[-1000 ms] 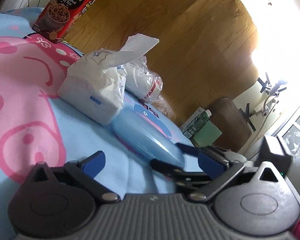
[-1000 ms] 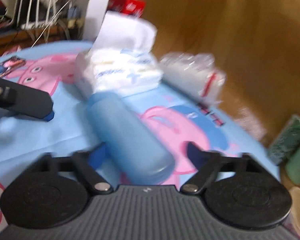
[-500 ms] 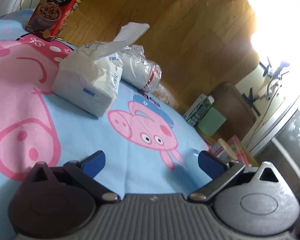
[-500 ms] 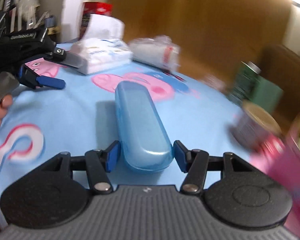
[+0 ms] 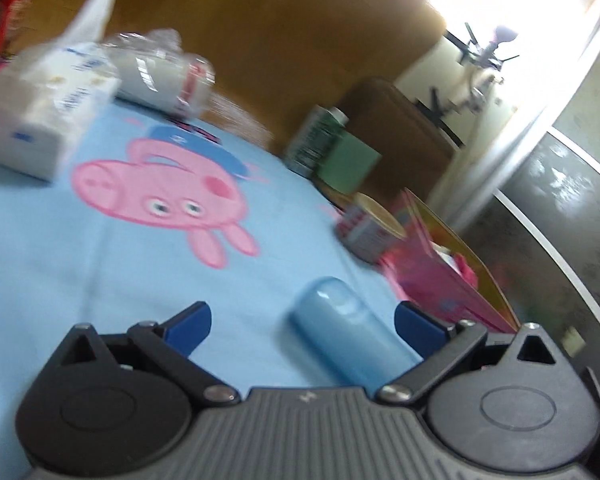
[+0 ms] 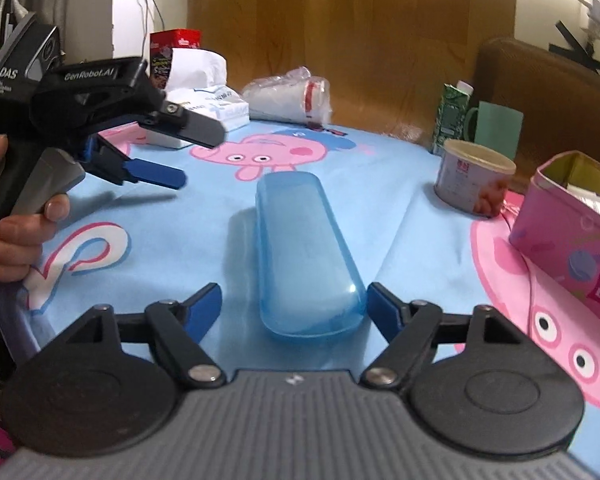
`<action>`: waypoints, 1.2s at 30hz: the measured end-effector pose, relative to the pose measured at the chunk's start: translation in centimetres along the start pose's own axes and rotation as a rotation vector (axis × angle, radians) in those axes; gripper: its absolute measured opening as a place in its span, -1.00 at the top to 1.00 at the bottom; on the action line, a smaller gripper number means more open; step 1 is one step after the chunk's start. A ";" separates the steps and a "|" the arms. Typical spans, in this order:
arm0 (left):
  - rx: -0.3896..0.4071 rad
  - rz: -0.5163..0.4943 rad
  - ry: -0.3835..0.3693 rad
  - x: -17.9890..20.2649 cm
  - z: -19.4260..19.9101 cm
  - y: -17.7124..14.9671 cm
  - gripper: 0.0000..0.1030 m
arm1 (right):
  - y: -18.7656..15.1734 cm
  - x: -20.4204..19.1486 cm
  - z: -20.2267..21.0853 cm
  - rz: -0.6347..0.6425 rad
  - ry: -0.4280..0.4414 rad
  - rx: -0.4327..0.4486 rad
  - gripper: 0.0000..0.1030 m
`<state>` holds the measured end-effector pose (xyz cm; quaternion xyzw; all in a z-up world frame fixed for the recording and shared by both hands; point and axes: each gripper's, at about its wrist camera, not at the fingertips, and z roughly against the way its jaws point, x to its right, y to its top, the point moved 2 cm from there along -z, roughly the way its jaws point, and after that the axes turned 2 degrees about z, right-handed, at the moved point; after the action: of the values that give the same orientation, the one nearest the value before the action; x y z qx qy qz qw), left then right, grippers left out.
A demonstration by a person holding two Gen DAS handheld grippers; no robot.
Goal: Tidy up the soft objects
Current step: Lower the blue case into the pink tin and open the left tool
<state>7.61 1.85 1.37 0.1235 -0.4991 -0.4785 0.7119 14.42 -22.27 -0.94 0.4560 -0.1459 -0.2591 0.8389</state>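
Observation:
A translucent blue case [image 6: 304, 252] lies on the cartoon-pig tablecloth [image 6: 396, 208] between the fingers of my right gripper [image 6: 294, 306]. Its jaws are opening and both pads stand clear of the case. My left gripper [image 6: 198, 156], held by a hand, hovers to the left of the case and apart from it. Its jaws are closing slightly and are wide, with nothing pressed between them. In the blurred left wrist view the case's end [image 5: 340, 320] shows low between the left gripper's [image 5: 302, 316] fingers. A white tissue pack [image 6: 212, 100] and a plastic-wrapped white bundle [image 6: 288, 98] lie at the far side.
A red snack box [image 6: 172, 48] stands behind the tissues. On the right are a green carton [image 6: 452, 116], a green mug [image 6: 498, 128], a round paper tub [image 6: 476, 176] and an open pink tin [image 6: 568, 232]. A wooden wall and a brown chair are beyond the table.
My right gripper carried the blue case from beside the tissue pack to the near middle of the cloth, then let it go. The left gripper swung to the right.

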 end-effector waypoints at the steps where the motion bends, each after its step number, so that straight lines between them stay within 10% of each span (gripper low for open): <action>1: -0.021 -0.001 -0.019 0.5 -0.4 0.0 -0.85 | 0.0 0.1 -0.1 0.005 0.005 -0.002 -0.61; 6: -0.153 -0.041 -0.063 3.4 -3.9 -1.5 -0.45 | -0.1 0.9 -0.5 -0.038 0.062 -0.011 -0.07; 10: -0.176 -0.173 -0.006 6.5 -6.0 -2.5 -0.43 | -0.4 1.6 0.0 -0.076 0.027 0.023 -0.06; 27: -0.147 -0.570 -0.243 27.6 -19.5 1.2 -0.52 | 0.1 15.7 8.8 -0.297 -0.470 0.335 -0.07; 36: -0.110 -0.495 -0.089 25.8 -20.9 1.2 -0.73 | -0.2 23.9 5.3 -0.418 -0.661 0.269 -0.46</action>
<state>26.71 -24.54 7.59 0.1820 -0.4576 -0.6695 0.5562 31.47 -39.54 1.98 0.4734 -0.3443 -0.5350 0.6091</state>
